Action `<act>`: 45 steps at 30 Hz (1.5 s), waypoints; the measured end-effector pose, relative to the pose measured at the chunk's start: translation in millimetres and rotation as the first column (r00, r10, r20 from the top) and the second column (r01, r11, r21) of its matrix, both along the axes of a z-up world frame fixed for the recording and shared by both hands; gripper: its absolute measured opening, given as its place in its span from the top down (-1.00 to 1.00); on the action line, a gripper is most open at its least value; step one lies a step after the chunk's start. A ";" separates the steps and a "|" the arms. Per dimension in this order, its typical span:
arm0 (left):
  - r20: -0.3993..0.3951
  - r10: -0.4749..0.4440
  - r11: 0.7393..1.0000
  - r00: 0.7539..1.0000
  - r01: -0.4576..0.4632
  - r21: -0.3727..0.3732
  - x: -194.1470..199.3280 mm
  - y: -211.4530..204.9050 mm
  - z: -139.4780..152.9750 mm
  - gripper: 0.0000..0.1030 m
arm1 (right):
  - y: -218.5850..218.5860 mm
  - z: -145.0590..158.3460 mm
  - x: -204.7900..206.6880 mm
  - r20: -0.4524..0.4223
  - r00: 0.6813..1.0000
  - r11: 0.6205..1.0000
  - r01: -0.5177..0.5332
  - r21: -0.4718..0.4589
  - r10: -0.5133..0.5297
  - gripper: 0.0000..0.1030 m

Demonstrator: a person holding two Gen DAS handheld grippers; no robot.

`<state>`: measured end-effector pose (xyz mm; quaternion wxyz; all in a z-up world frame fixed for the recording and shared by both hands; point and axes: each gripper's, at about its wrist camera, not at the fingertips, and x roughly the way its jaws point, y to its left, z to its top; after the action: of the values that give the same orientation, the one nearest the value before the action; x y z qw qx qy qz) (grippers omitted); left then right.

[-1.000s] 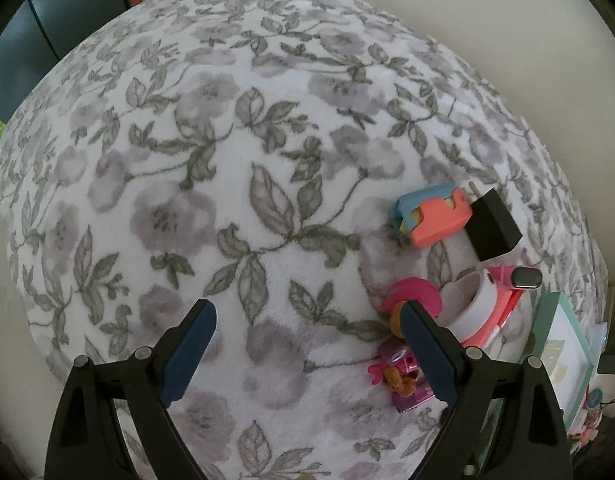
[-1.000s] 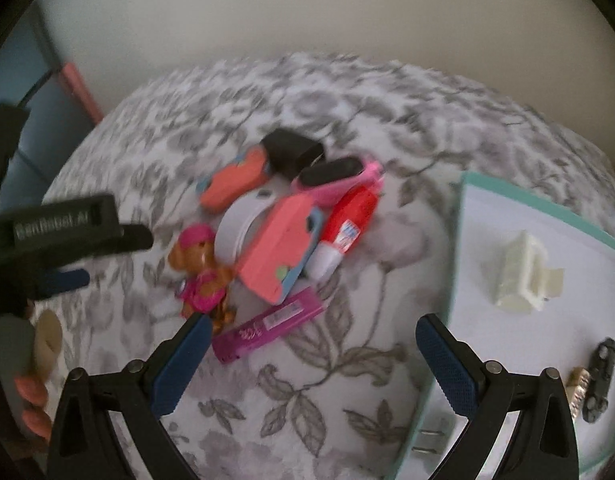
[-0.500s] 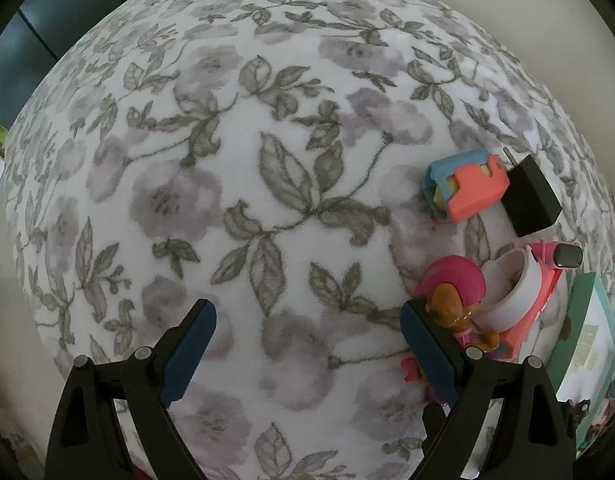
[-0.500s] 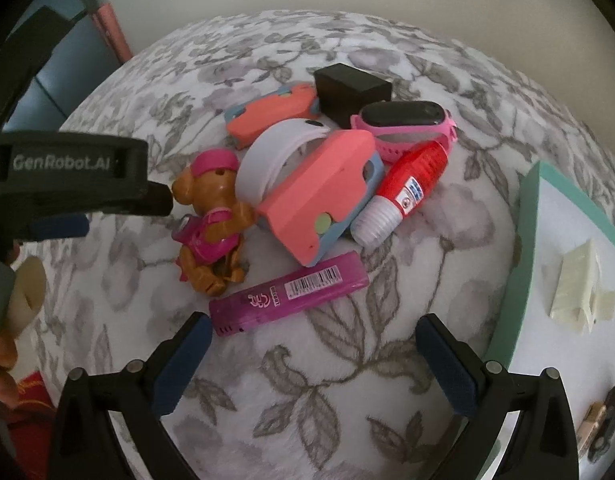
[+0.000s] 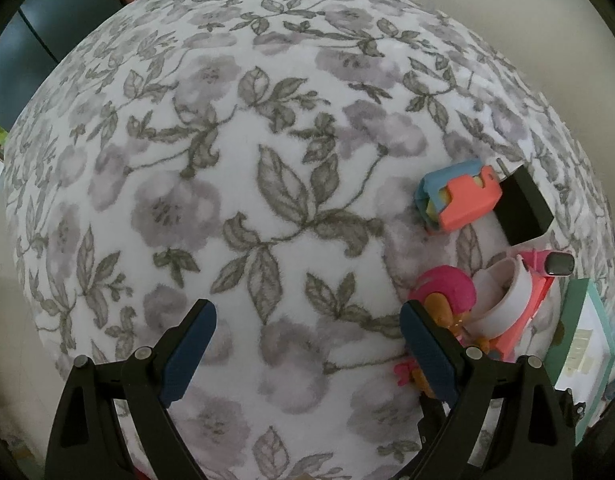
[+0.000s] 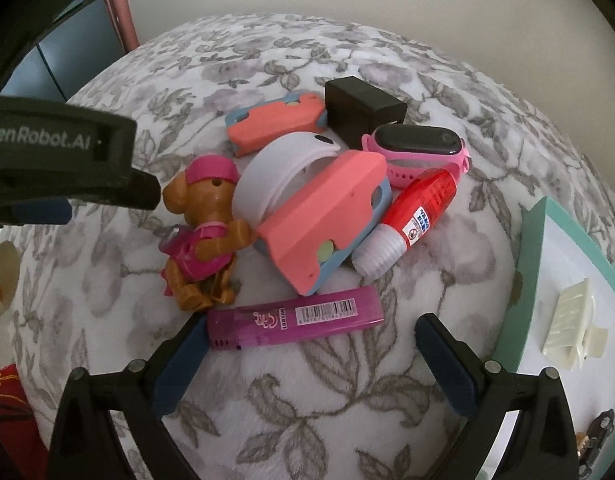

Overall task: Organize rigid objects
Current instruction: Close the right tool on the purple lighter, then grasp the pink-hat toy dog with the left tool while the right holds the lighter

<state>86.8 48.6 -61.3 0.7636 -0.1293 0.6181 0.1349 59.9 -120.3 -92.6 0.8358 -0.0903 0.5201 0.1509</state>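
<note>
**Both grippers wide over floral blanket; right one low at purple lighter**

Jaws on both tools stand wide apart, nothing pressed by either pair of pads. Right gripper (image 6: 311, 344): jaws have just been closing slightly, with the purple lighter (image 6: 293, 322) lying between the fingers. Lighter's left end sits just beside the left pad; contact cannot be told. Its right end is clear of the other finger. Lighter lies flat on the floral blanket (image 6: 307, 412), barcode up.

Left gripper (image 5: 307, 336): pointed steeply down over bare blanket. Its right finger overlaps the toy dog (image 5: 443, 300) in that view; whether it touches cannot be told. In the right wrist view the same tool enters from the left edge, tip close to the dog's head.

Cluster beyond the lighter, right wrist view:
- toy dog, brown with pink cap, just left of the lighter's far side
- large coral-and-blue block (image 6: 327, 224), tilted, leaning over a white band (image 6: 275, 176)
- red-and-white tube (image 6: 411, 220), against the block's right side
- pink watch with black face (image 6: 417, 148), behind the tube
- black cube (image 6: 363, 114), farthest back
- smaller coral-and-blue block (image 6: 275, 122), left of the cube

Teal-rimmed tray (image 6: 531, 264) at right, off the cluster; a cream clip (image 6: 571, 328) lies in it, and a small dark item at its near edge, too small to identify.
</note>
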 end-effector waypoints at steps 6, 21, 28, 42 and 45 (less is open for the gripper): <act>-0.003 -0.034 0.999 0.999 0.034 0.004 2.6 -10.2 2.2 -0.82 | 2.8 6.3 -4.9 0.015 1.000 1.000 -0.018 0.001 0.018 -0.62; 0.028 -0.119 0.992 0.993 0.120 -0.032 -0.2 -24.5 21.2 -0.82 | -9.5 6.6 -9.5 -0.009 1.000 1.000 0.001 0.015 -0.001 -0.62; -0.002 -0.239 0.970 0.971 0.239 -0.043 0.2 -52.0 13.0 -0.82 | -16.7 7.2 -13.4 -0.022 1.000 1.000 0.016 0.017 -0.015 -0.62; -0.013 -0.324 0.944 0.946 0.323 -0.063 -1.5 -75.2 5.1 -0.82 | -20.5 6.4 -11.6 -0.032 0.999 1.000 0.021 0.022 -0.020 -0.62; 0.000 -0.322 0.945 0.947 0.322 -0.053 5.2 -77.2 -1.0 -0.82 | -21.0 6.5 -11.4 -0.032 0.999 1.000 0.021 0.022 -0.020 -0.62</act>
<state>92.0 -28.6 -62.2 0.7689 -0.0457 0.6377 -0.0071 48.5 -141.3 -86.1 0.8298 -0.0735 0.5325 0.1496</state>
